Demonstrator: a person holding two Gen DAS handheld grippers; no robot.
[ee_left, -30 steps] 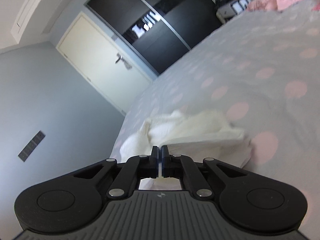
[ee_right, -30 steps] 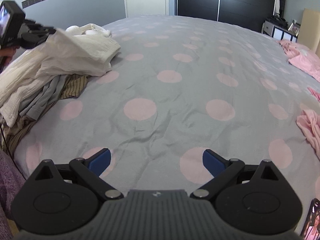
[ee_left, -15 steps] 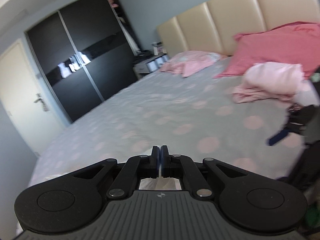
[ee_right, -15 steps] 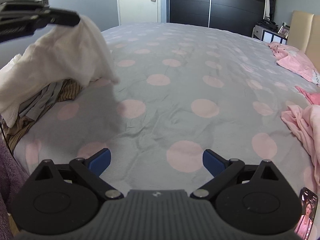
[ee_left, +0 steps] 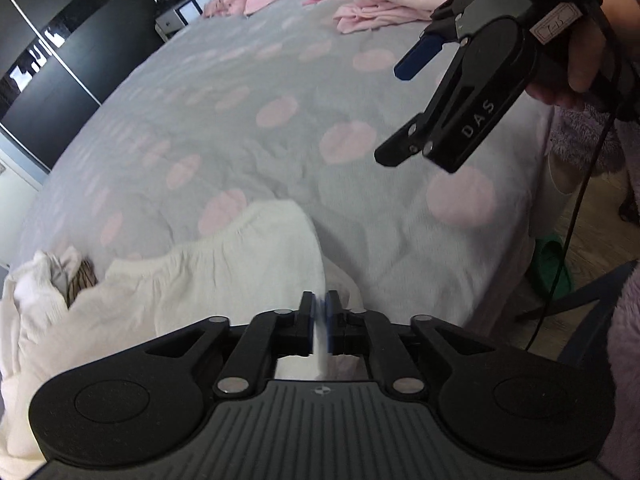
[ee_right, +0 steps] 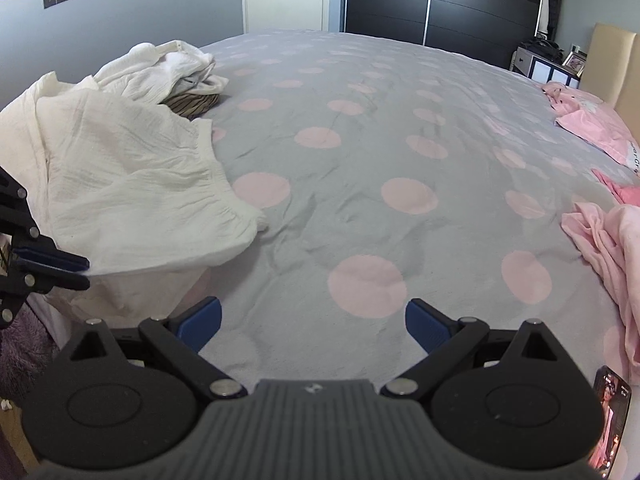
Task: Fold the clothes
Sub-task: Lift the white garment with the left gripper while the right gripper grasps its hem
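Left gripper (ee_left: 320, 322) has swung round from facing the door and wardrobe to looking down on the near edge of the bed, dragging the white garment (ee_right: 132, 184) with it. Its jaws, tight together a second ago, have just been opening a crack, and a strip of the white cloth still runs between the pads. That garment was bunched on the laundry pile (ee_right: 176, 68) at the left corner a second ago; now it is spread over the grey, pink-dotted bedspread (ee_right: 360, 152), its gathered hem toward the middle and its near edge drooping over the mattress side. A striped item (ee_right: 192, 102) now shows beneath the remaining white clothes. Further right, the right gripper (ee_right: 314, 320) hangs over bare bedspread much as before, jaws wide apart and nothing between them. Pink clothes (ee_right: 600, 240) lie by the right edge, and a pink pillow (ee_right: 592, 128) nearer the headboard (ee_right: 608, 60).
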